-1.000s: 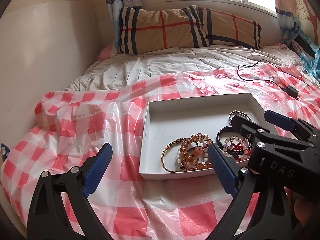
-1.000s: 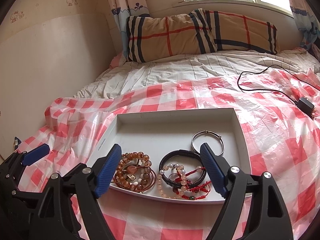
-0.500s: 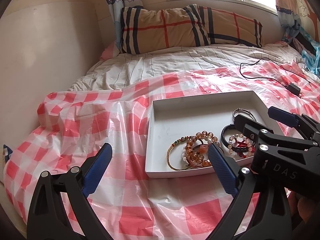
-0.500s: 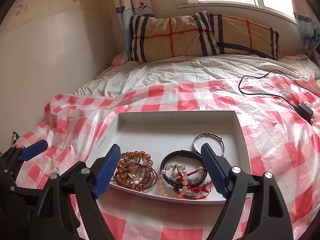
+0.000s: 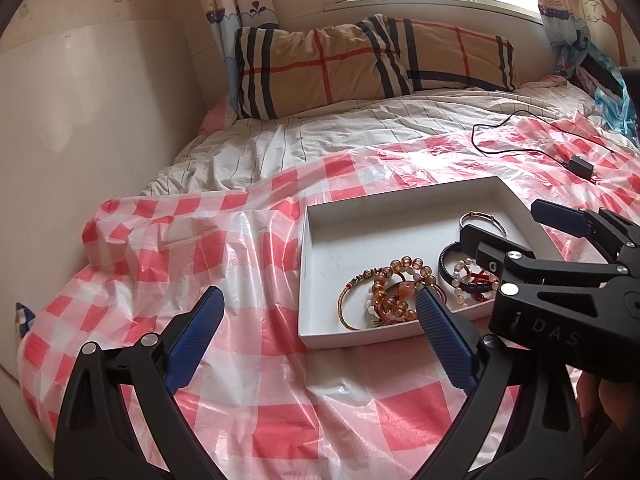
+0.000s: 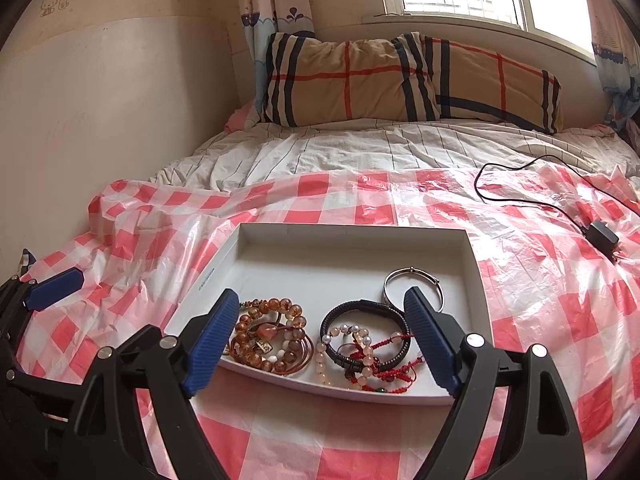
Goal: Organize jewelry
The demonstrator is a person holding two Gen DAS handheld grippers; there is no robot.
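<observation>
A shallow white tray (image 6: 320, 264) lies on the checked sheet and holds the jewelry along its near side. Amber bead bracelets (image 6: 272, 332) lie at the left, a black braided bracelet (image 6: 360, 308) in the middle, and a silver bangle (image 6: 412, 276) behind it. Pale beads tangled with red string (image 6: 372, 364) sit at the front. My right gripper (image 6: 320, 300) hovers open over the tray's near edge, nothing between its blue pads. My left gripper (image 5: 316, 300) is open too, just left of the tray (image 5: 360, 236), its right finger in front of the amber beads (image 5: 394, 292).
A red-and-white checked plastic sheet (image 6: 540, 300) covers the near part of the bed. A black charger (image 6: 602, 236) with its cable lies at the right. A plaid pillow (image 6: 400, 80) rests under the window, and a wall (image 5: 80, 120) closes off the left.
</observation>
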